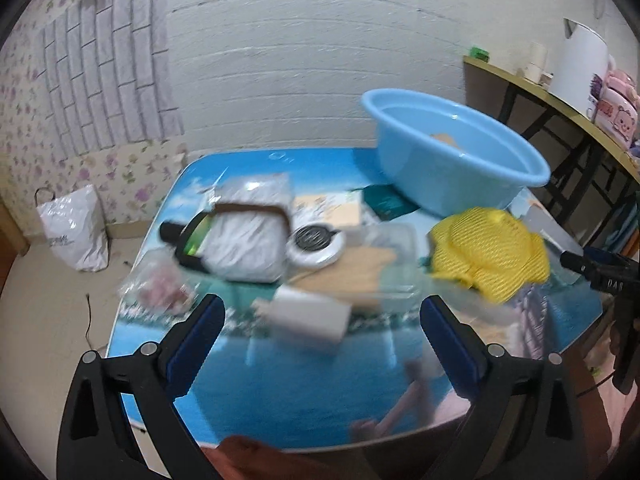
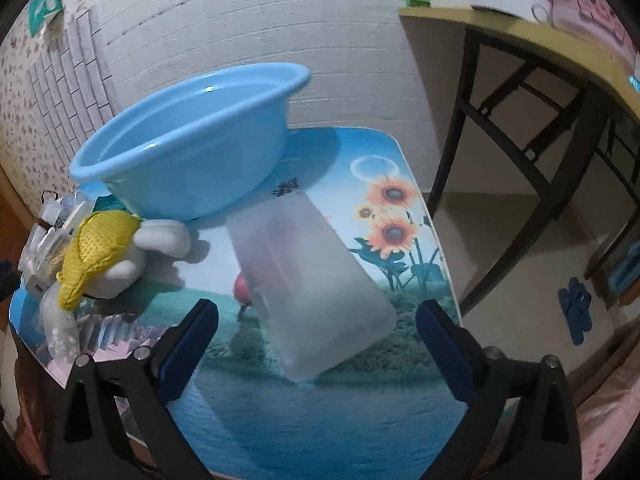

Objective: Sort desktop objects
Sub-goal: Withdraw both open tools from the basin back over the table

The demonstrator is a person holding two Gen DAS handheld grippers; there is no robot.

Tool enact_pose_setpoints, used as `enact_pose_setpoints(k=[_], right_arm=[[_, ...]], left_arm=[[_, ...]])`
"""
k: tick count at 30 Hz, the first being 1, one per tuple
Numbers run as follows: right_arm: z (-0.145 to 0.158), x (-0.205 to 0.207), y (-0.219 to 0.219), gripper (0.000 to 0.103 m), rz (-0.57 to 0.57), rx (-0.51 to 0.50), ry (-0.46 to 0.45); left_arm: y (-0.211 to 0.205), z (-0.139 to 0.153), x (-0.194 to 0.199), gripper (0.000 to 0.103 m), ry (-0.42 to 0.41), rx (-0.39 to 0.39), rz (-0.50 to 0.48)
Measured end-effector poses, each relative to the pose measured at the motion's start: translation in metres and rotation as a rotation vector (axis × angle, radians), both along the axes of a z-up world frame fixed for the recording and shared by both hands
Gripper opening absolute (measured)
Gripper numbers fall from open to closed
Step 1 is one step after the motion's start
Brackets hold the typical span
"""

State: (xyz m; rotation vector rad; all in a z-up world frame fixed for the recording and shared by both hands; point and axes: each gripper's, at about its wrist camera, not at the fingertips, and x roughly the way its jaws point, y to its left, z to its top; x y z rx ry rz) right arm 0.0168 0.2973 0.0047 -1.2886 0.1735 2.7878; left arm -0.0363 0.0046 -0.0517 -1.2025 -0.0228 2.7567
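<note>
A blue plastic basin [image 1: 456,152] stands at the table's far right; it also shows in the right wrist view [image 2: 188,148]. My left gripper [image 1: 320,320] is open and empty above the table's near edge, with a small white box [image 1: 308,312] lying just beyond its fingers. Behind it lie a white wrapped bundle [image 1: 244,248], a round white device [image 1: 316,242] and a yellow mesh cloth [image 1: 490,254]. My right gripper [image 2: 316,328] is open, with a frosted translucent box [image 2: 308,280] lying between and beyond its fingers. The yellow cloth [image 2: 96,248] covers white items at the left.
The table [image 1: 300,396] has a printed blue sea and sunflower cover. A clear plastic bag with pink contents [image 1: 160,284] lies at its left edge. A white bag [image 1: 74,228] stands on the floor left. A yellow-topped side table [image 2: 520,44] with black legs stands right.
</note>
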Motion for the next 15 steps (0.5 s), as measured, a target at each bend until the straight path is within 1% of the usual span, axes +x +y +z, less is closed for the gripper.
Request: enact_pose_setpoints(k=[4, 7, 8, 9, 11, 13, 15], right_arm=[[-0.002, -0.004, 0.002, 0.101, 0.003, -0.036, 0.009], [0.001, -0.002, -0.001, 0.085, 0.002, -0.042, 0.013], [0.001, -0.001, -0.002, 0.081, 0.004, -0.043, 0.008], [0.002, 0.001, -0.004, 0.079, 0.009, -0.044, 0.006], [0.003, 0.003, -0.006, 0.07, 0.015, -0.047, 0.002], [0.003, 0.006, -0.008, 0.066, 0.022, -0.054, -0.002], [0.003, 0.01, -0.013, 0.065, 0.039, -0.059, -0.011]], left_arm=[[-0.014, -0.005, 0.008, 0.098, -0.009, 0.007, 0.028], [-0.02, -0.007, 0.014, 0.099, -0.007, -0.001, 0.04], [-0.022, -0.007, 0.016, 0.098, -0.009, 0.001, 0.044], [-0.024, -0.008, 0.018, 0.098, -0.011, 0.003, 0.048], [-0.026, -0.009, 0.019, 0.098, -0.016, 0.008, 0.051], [-0.029, -0.01, 0.021, 0.098, -0.016, 0.01, 0.055], [-0.032, -0.011, 0.022, 0.098, -0.015, 0.016, 0.058]])
